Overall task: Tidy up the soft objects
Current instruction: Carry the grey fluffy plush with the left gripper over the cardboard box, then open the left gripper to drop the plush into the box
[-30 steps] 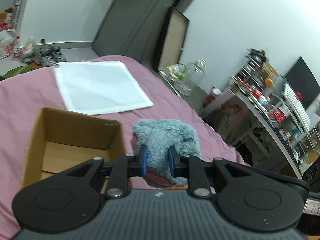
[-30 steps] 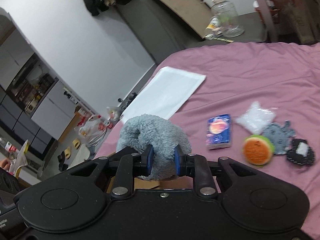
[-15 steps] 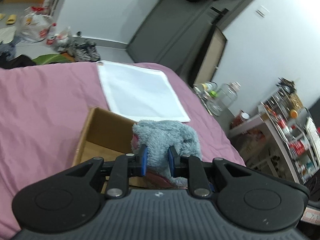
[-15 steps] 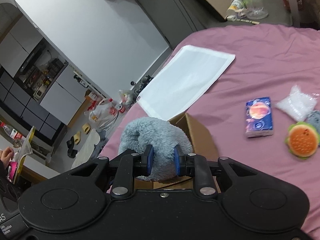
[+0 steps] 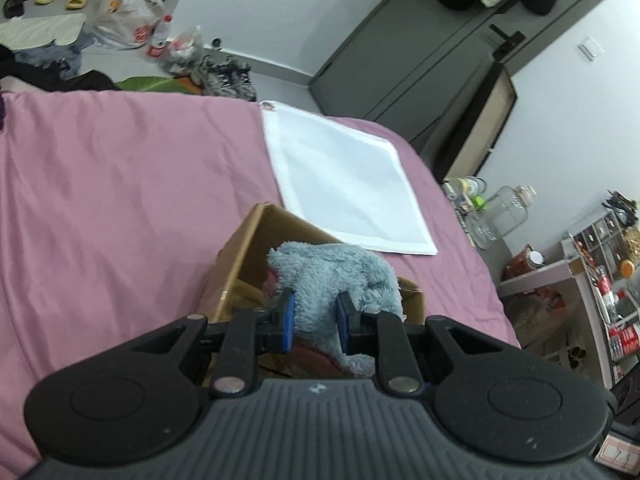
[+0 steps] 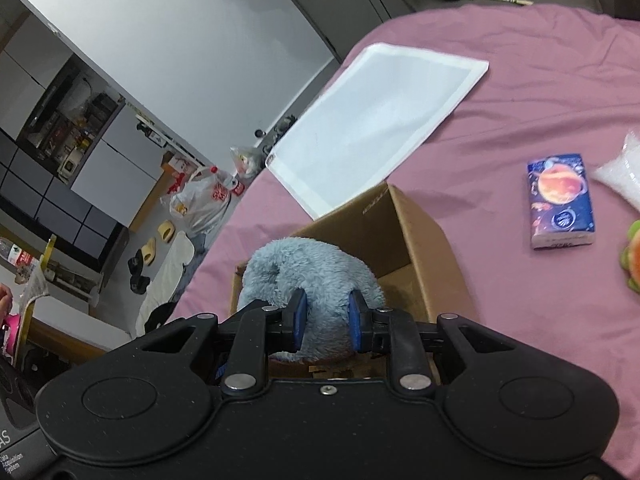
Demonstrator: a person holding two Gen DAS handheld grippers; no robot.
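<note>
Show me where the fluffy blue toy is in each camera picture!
Left wrist: the fluffy blue toy sits low in the middle, pinched by the left gripper, over the cardboard box.
Right wrist: the toy is low, left of middle, pinched by the right gripper.
Shared landmark: the white cloth beyond the box.

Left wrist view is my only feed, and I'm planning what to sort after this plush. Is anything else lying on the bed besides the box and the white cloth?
Observer: Yes. The right wrist view shows a burger toy at its right edge, on the pink bed, apart from the cardboard box.
Operator: Anything between it and the box?
Observer: A blue tissue pack lies flat there, with a white packet near it at the frame edge.
Operator: Is the right gripper free?
Observer: No. The right gripper is shut on the same plush, over the box.
</note>
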